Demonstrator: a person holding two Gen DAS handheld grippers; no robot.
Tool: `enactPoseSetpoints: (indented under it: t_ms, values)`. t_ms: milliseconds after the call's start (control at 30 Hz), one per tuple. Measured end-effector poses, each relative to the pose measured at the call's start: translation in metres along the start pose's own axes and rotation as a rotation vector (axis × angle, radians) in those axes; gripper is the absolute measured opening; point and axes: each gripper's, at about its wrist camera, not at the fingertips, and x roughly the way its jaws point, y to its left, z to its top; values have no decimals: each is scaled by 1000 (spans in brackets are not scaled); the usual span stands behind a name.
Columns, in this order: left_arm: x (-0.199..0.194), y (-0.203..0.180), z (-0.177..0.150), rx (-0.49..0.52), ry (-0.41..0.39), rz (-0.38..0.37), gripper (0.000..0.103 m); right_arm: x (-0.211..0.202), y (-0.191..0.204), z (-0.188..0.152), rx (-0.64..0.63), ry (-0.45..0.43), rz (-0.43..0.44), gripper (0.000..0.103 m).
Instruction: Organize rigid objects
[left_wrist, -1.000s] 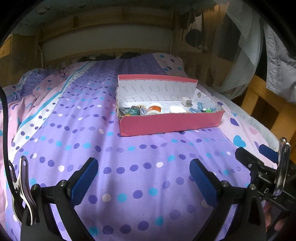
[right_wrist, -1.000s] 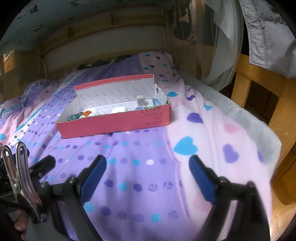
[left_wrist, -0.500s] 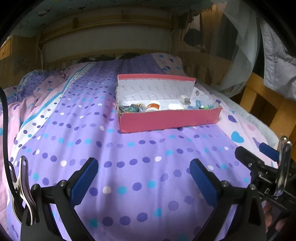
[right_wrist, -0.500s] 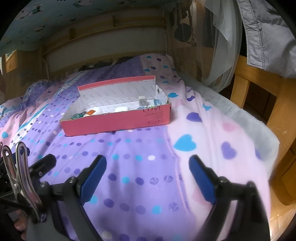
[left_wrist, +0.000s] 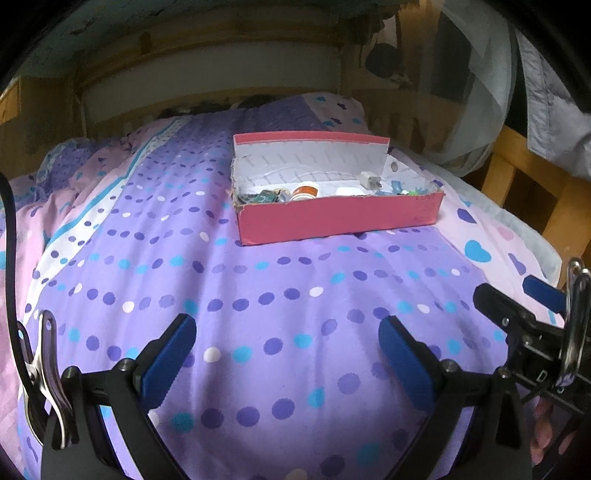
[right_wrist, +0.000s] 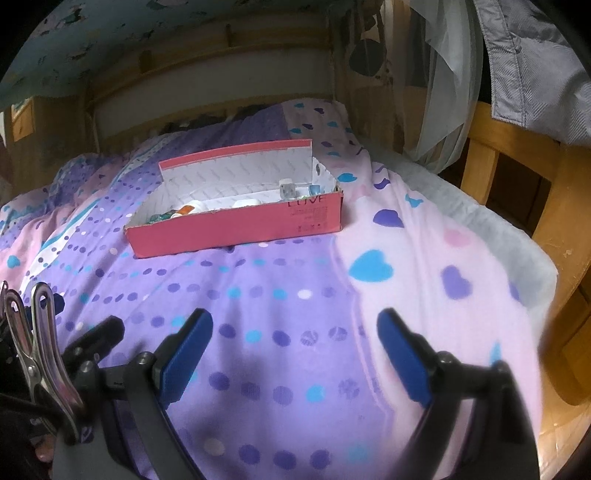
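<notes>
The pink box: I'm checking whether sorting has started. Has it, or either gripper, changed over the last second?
Nothing visibly changed. The pink box lies on the bedspread with the bottle and charger inside, as before. The left gripper and right gripper hang open and empty above the bedspread, short of the box; nothing was gripped or let go. The views only drifted slightly.

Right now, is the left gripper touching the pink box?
Apart. The left wrist view shows bare bedspread between the open left gripper and the pink box.
</notes>
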Motion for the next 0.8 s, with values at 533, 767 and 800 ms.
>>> enactPoseSetpoints:
  t_ms: [533, 767, 800]
  values:
    - [-3, 14, -13, -54, 179, -21, 101, 2, 1, -11, -13, 225, 13, 92]
    - [-13, 15, -16, -56, 187, -14, 101, -3, -1, -16, -2, 246, 25, 92]
    - [-15, 14, -16, -57, 194, -12, 101, -4, -2, -17, -1, 249, 25, 92]
